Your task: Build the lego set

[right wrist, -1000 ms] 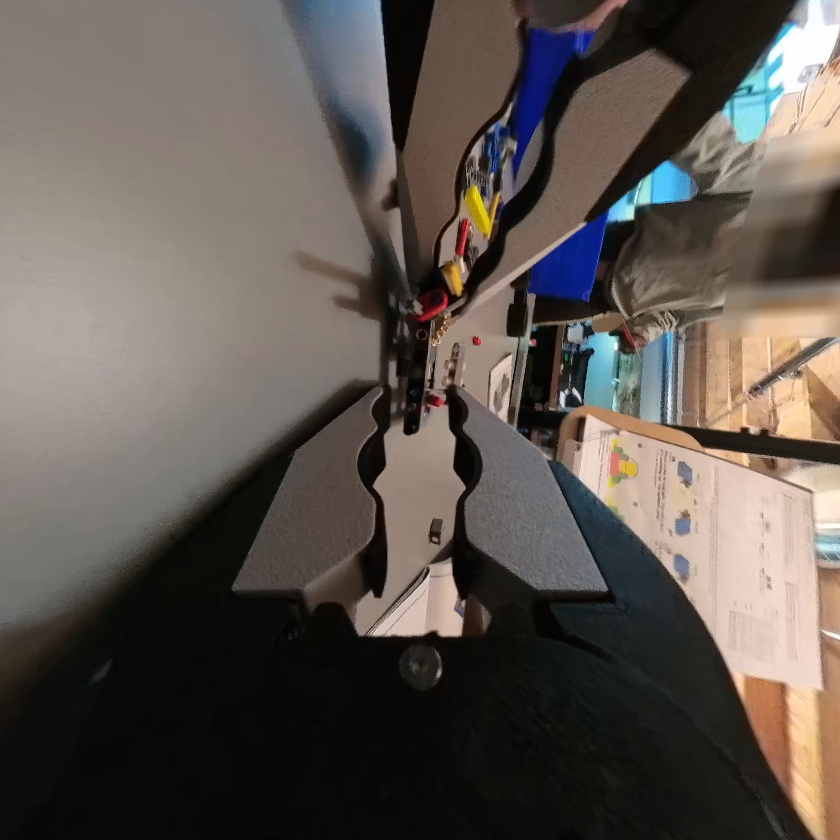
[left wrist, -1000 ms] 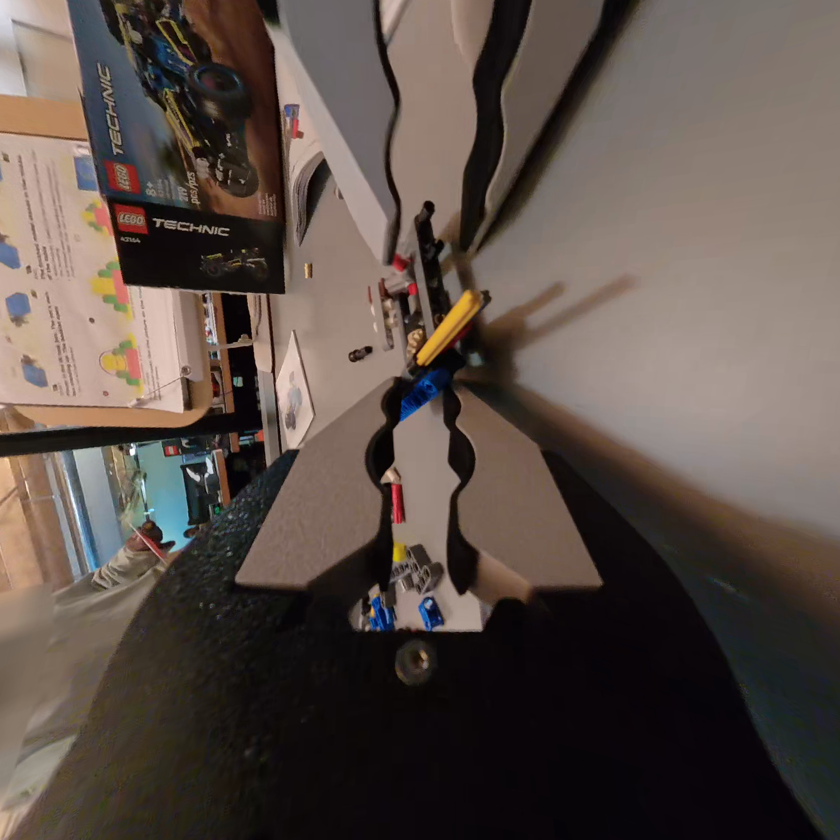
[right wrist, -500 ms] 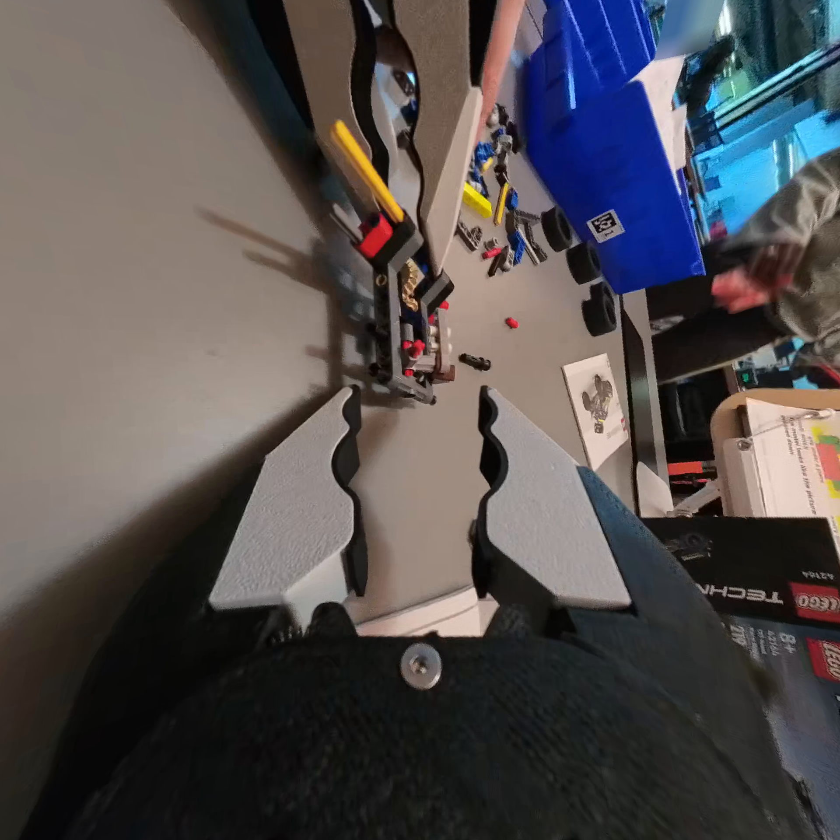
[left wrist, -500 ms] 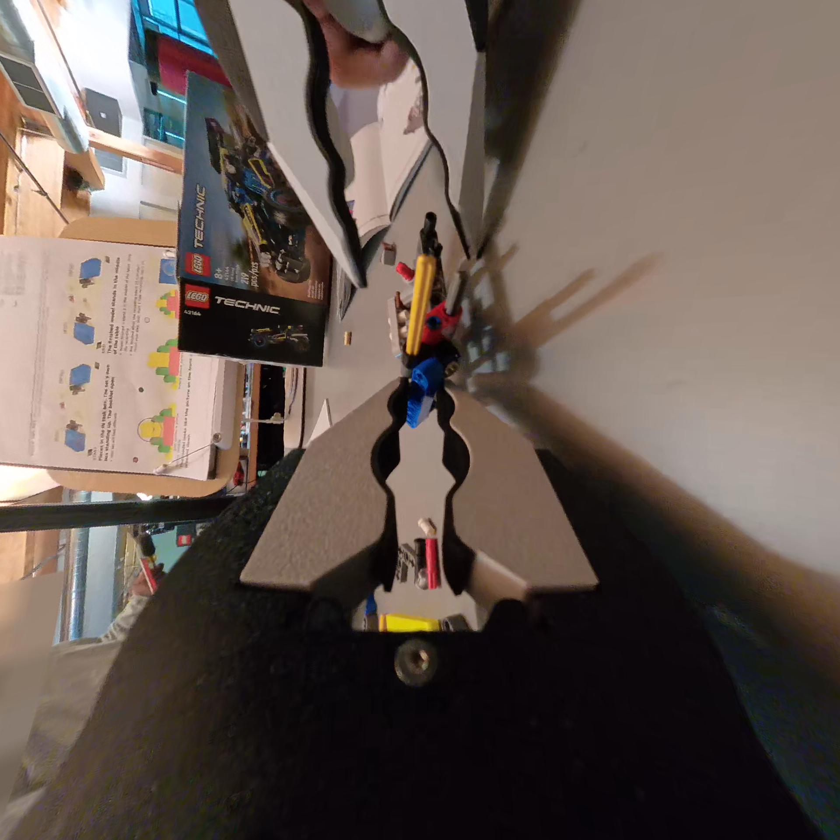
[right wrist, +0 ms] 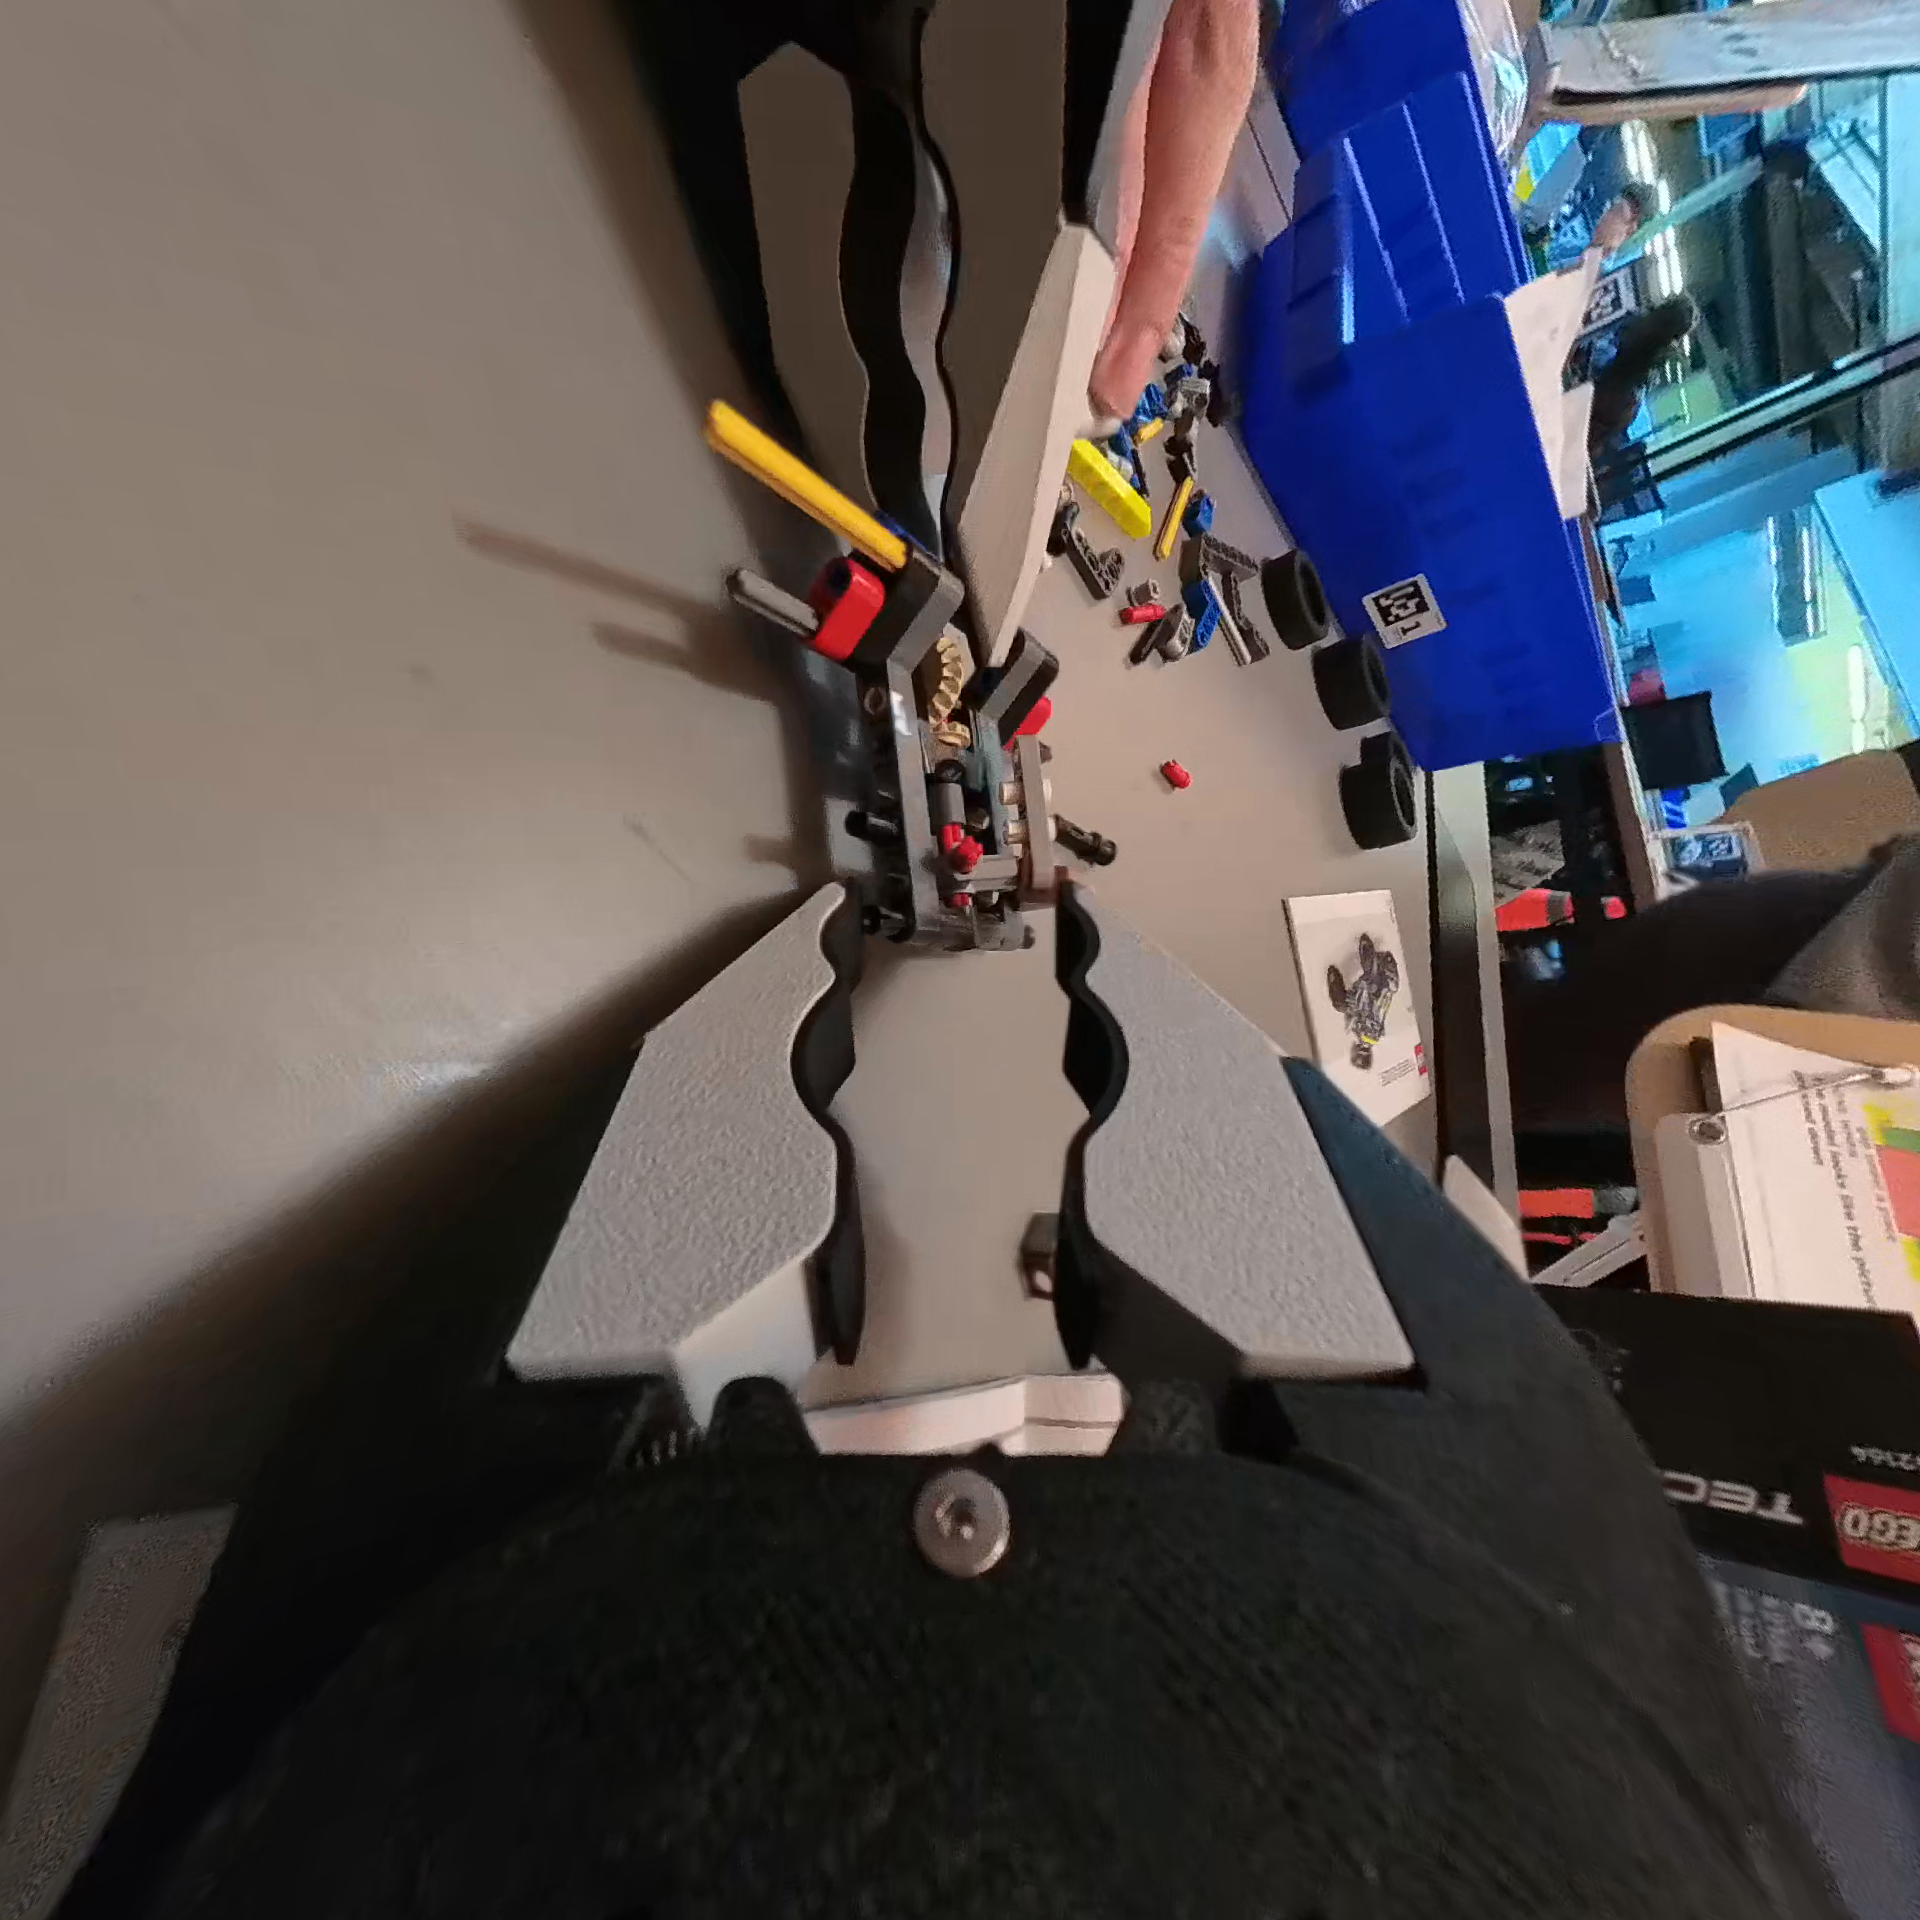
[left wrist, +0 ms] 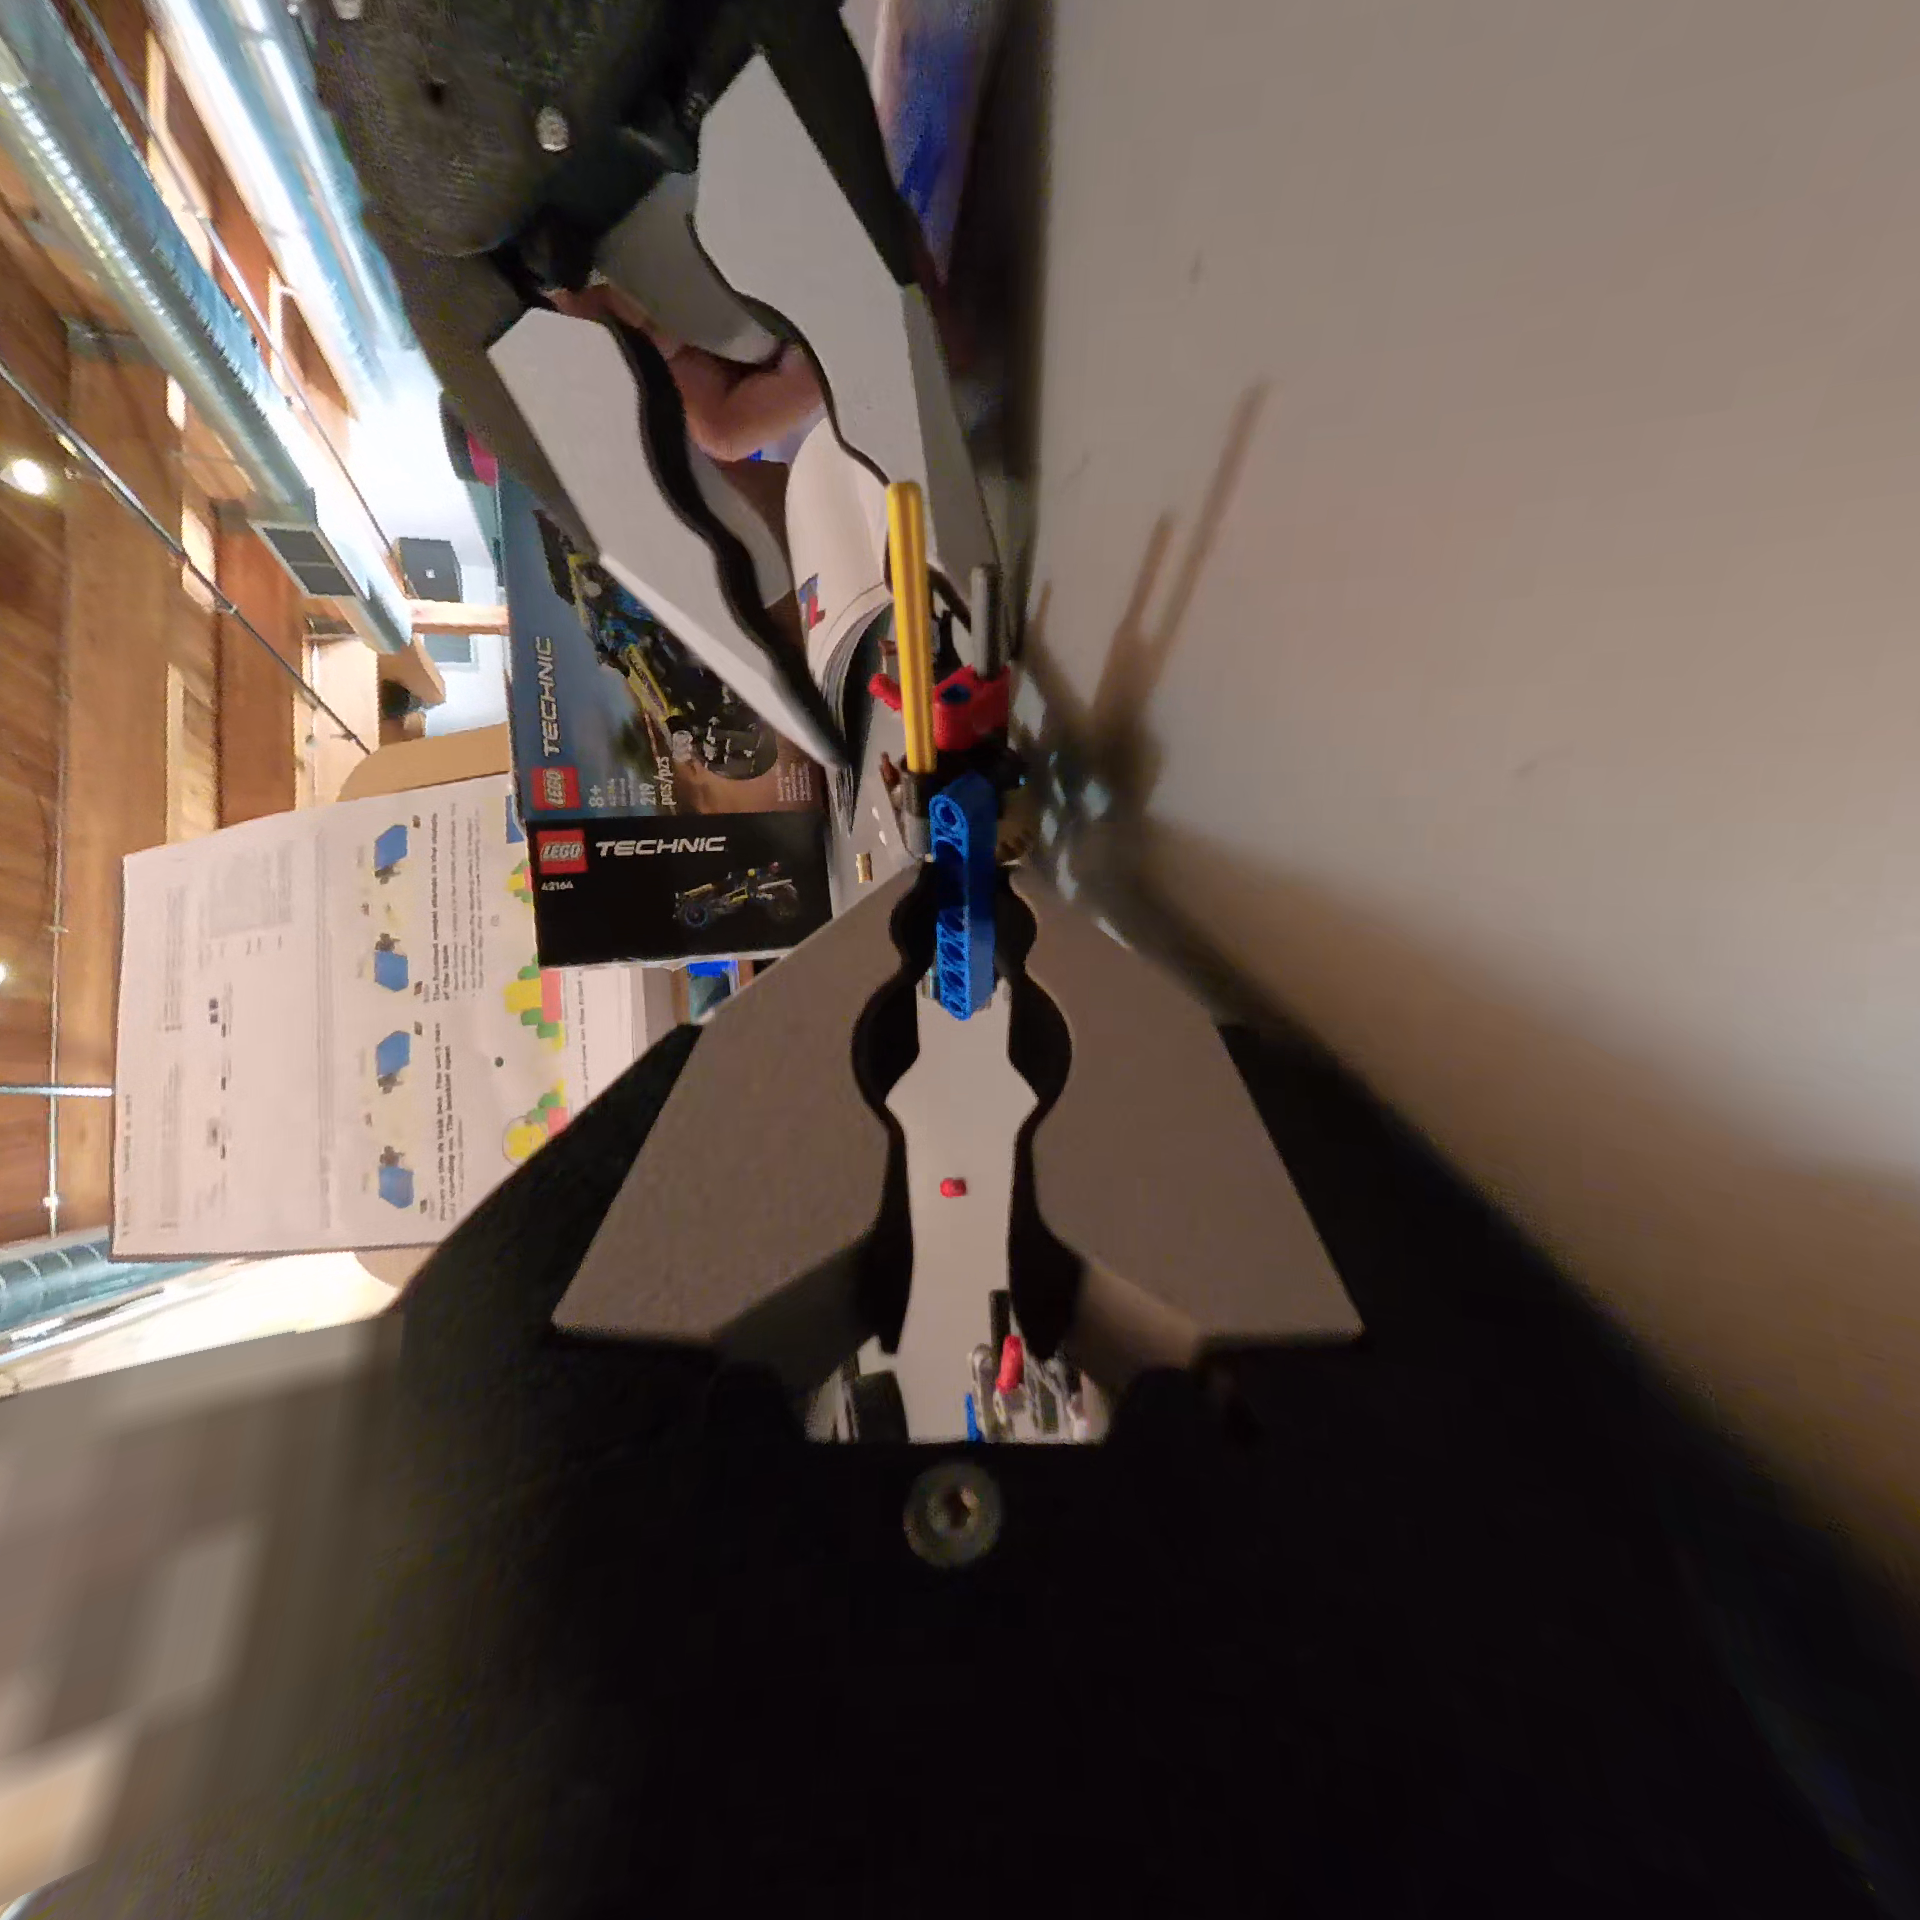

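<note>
A part-built Lego assembly (right wrist: 961, 800) of grey beams, a tan gear, red pieces and a long yellow axle (right wrist: 805, 499) hangs between my two grippers above the grey table (right wrist: 1226, 831). My left gripper (left wrist: 961, 899) is shut on the assembly's blue beam (left wrist: 961, 914), with the yellow axle (left wrist: 911, 623) and a red piece (left wrist: 966, 707) beyond it. My right gripper (right wrist: 956, 909) is open, its fingertips on either side of the assembly's near end. The right gripper also shows in the left wrist view (left wrist: 790, 540), and the left gripper in the right wrist view (right wrist: 966, 613).
A blue bin (right wrist: 1434, 416) stands at the table's far side, with three black tyres (right wrist: 1351, 686) and several loose parts (right wrist: 1164, 540) by it. A red pin (right wrist: 1174, 774), a leaflet (right wrist: 1361, 997), the set's box (left wrist: 665, 790) and a printed sheet (left wrist: 312, 1018) are nearby. The grippers' ends are close to 5 centimetres from one another.
My right gripper has moved in, so its open fingertips now flank the assembly's end. My left gripper has turned with the assembly; the yellow axle now points straight away from it.
</note>
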The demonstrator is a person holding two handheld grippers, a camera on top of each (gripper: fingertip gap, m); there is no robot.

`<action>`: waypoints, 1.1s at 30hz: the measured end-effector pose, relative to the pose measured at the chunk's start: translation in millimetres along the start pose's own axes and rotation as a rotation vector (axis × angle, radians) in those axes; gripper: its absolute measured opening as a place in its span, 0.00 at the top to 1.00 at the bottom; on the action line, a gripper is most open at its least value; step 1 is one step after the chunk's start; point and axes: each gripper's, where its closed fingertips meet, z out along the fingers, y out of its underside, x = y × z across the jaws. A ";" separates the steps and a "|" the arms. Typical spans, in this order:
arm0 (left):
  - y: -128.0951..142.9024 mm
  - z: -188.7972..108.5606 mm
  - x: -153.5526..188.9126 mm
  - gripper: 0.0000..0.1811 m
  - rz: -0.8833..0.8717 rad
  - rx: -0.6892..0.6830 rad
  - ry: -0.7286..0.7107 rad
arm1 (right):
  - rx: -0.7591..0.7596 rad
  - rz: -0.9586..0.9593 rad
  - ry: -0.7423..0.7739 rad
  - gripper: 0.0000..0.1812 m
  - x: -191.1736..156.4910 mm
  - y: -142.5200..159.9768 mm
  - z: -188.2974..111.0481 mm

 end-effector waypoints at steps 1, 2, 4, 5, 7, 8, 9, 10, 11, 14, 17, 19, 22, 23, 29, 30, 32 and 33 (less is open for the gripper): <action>0.8 1.1 0.4 0.96 0.020 0.003 0.007 | 0.004 -0.010 -0.004 0.79 1.6 0.2 -0.7; 1.4 2.3 0.6 0.96 0.044 0.008 0.012 | 0.009 -0.014 -0.017 0.78 1.7 0.7 -0.8; 2.5 4.5 1.2 0.96 0.087 0.019 0.020 | 0.019 -0.022 -0.034 0.78 2.7 2.4 -1.3; 2.6 5.5 1.2 0.96 0.100 0.027 0.022 | 0.028 -0.025 -0.048 0.78 2.2 2.8 -1.6; 2.4 7.4 1.3 0.96 0.130 0.048 0.023 | 0.047 -0.024 -0.067 0.79 2.6 4.3 -1.1; 2.6 8.5 1.7 0.96 0.148 0.056 0.028 | 0.053 -0.031 -0.067 0.79 4.0 6.0 -0.5; 3.2 9.7 1.9 0.96 0.167 0.063 0.033 | 0.066 -0.040 -0.075 0.80 4.3 6.5 -0.2; 3.5 10.9 1.9 0.96 0.186 0.070 0.035 | 0.075 -0.051 -0.076 0.78 6.0 7.3 -0.2; 3.3 12.1 2.0 0.96 0.201 0.080 0.037 | 0.079 -0.069 -0.078 0.78 7.4 8.1 -0.4; 4.1 16.0 1.9 0.96 0.232 0.102 0.040 | 0.071 -0.132 -0.073 0.76 11.4 12.0 -1.8; 6.6 19.2 1.0 0.96 0.228 0.121 0.043 | 0.073 -0.178 -0.071 0.77 10.9 12.6 -1.3; 12.7 21.7 -0.6 0.96 0.181 0.110 0.057 | 0.051 -0.197 -0.077 0.90 5.2 17.3 3.0; 22.6 21.7 -5.3 0.88 0.044 0.080 0.086 | 0.023 -0.255 0.003 0.90 6.2 17.1 4.3; 25.1 20.6 -7.4 0.85 0.002 0.072 0.095 | 0.007 -0.240 0.008 0.90 5.8 16.8 4.1; 29.9 -5.9 -16.5 0.76 -0.308 -0.019 0.312 | -0.104 -0.035 0.021 0.94 5.8 8.0 0.0; 21.0 -13.0 -21.1 0.76 -0.404 -0.009 0.353 | -0.110 -0.009 -0.015 0.94 -0.1 4.8 0.4; 7.9 -19.6 -44.4 0.83 -0.571 -0.016 0.314 | -0.137 0.023 -0.019 0.94 -2.1 1.1 2.0; 2.9 -18.7 -56.6 0.84 -0.673 -0.037 0.266 | -0.155 0.021 -0.032 0.94 -4.6 -0.2 2.8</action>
